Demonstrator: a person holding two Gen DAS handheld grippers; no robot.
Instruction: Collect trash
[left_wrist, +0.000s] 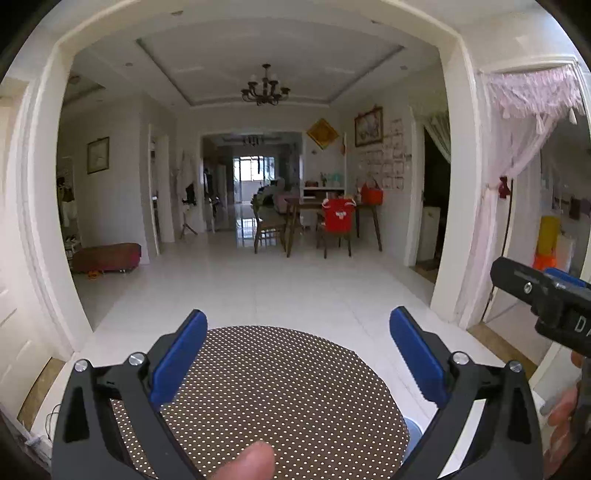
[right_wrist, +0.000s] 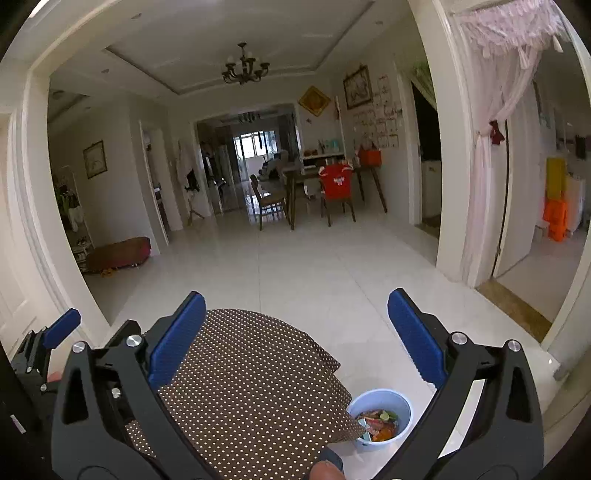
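Observation:
A light blue trash bin (right_wrist: 380, 419) stands on the white floor beside a round table, with colourful wrappers and scraps inside it. The round table (left_wrist: 280, 398) wears a brown cloth with white dots and shows again as the dotted table (right_wrist: 251, 387) in the right wrist view. My left gripper (left_wrist: 298, 354) hovers open over the tabletop with nothing between its blue pads. My right gripper (right_wrist: 297, 338) is open too, above the table's right side and the bin, holding nothing. In the left wrist view only a sliver of the bin (left_wrist: 412, 437) peeks past the table edge.
A wide tiled floor (right_wrist: 325, 266) stretches ahead to a dining table with chairs (right_wrist: 317, 188), one draped in red. A low brown bench (right_wrist: 120, 253) sits left. A doorway with a pink curtain (right_wrist: 495, 147) opens right. A person's thumb (left_wrist: 249, 461) shows at the bottom edge.

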